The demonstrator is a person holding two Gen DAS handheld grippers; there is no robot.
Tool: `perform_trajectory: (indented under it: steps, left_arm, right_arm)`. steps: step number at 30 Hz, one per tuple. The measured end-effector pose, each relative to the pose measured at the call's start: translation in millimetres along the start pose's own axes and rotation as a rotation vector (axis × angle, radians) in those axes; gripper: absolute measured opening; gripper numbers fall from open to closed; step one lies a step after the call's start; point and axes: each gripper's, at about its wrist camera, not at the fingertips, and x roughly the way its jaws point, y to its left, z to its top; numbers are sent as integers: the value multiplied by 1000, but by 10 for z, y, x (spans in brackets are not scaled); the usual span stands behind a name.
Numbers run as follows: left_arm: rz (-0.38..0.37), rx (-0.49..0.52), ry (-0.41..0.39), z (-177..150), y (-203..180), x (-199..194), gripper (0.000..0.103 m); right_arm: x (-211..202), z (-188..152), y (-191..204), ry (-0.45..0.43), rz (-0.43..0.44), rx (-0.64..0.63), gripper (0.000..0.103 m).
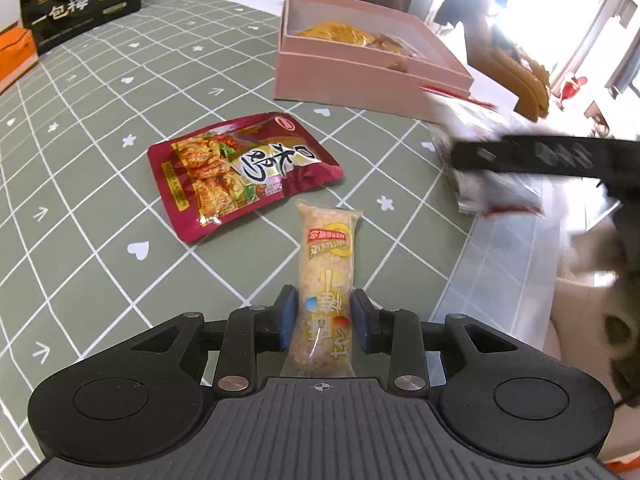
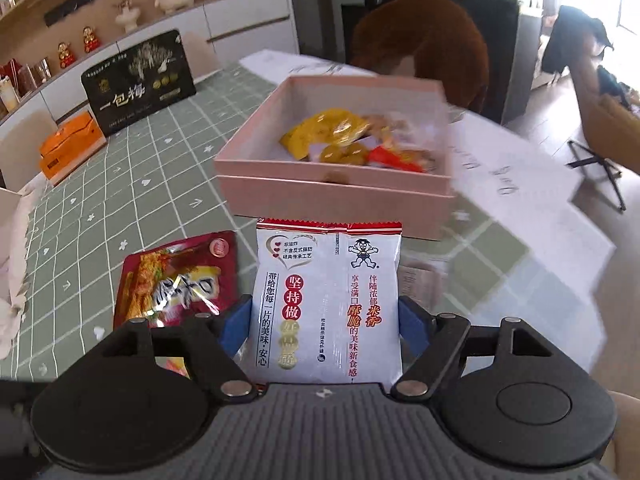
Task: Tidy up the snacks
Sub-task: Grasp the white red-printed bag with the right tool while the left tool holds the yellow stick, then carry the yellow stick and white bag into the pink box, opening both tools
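- Left wrist view, left claw: blue pads set on either side of a long rice-crisp bar in a clear wrapper; pads look to touch the wrapper's sides, so judged clenched on the bar, its far end pointing forward over the table; whether the bar is lifted I cannot tell.
- Same view, maroon spicy-snack pouch: lies flat on the green checked cloth, just beyond the bar's far end; not yet collected.
- Same view, pink box: open, stands further back, yellow packets inside; evidently the collecting place.
- Same view, right claw: enters blurred from the right, a white packet with it.
- Right wrist view, right claw: clenched on a white rice-cracker packet, held upright by its two side edges, likely so it can drop straight in.
- Same view, pink box: directly ahead of the packet, open top facing it; yellow and orange packets already within.
- Same view, maroon pouch: on the table to the left, apart from the box.
- Same view, black gift box: stands upright at the table's far side, well apart.
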Motion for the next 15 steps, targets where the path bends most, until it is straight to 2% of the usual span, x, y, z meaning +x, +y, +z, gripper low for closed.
perform_trajectory:
  steps: [4, 7, 9, 10, 12, 13, 15]
  left_arm:
    - [-7, -29, -30, -26, 31, -25, 33]
    - [-11, -15, -148, 112, -13, -211, 33]
    - [-76, -29, -256, 430, -32, -454, 32]
    - [-94, -4, -319, 632, -68, -585, 32]
    - [-76, 59, -458, 1080, -157, -817, 33]
    - [-72, 68, -497, 1280, -179, -864, 33]
    - [-114, 55, -514, 1714, -174, -802, 33]
  right_arm:
    - [-177, -162, -147, -30, -71, -8, 76]
    - [-297, -242, -258, -48, -100, 10, 76]
    - [-380, -261, -341, -57, -97, 33, 76]
    - [-418, -254, -376, -64, -96, 43, 76]
    - [-471, -198, -437, -81, -96, 57, 76]
    - [-475, -147, -455, -89, -97, 63, 76]
    - [-454, -56, -460, -94, -102, 73, 76]
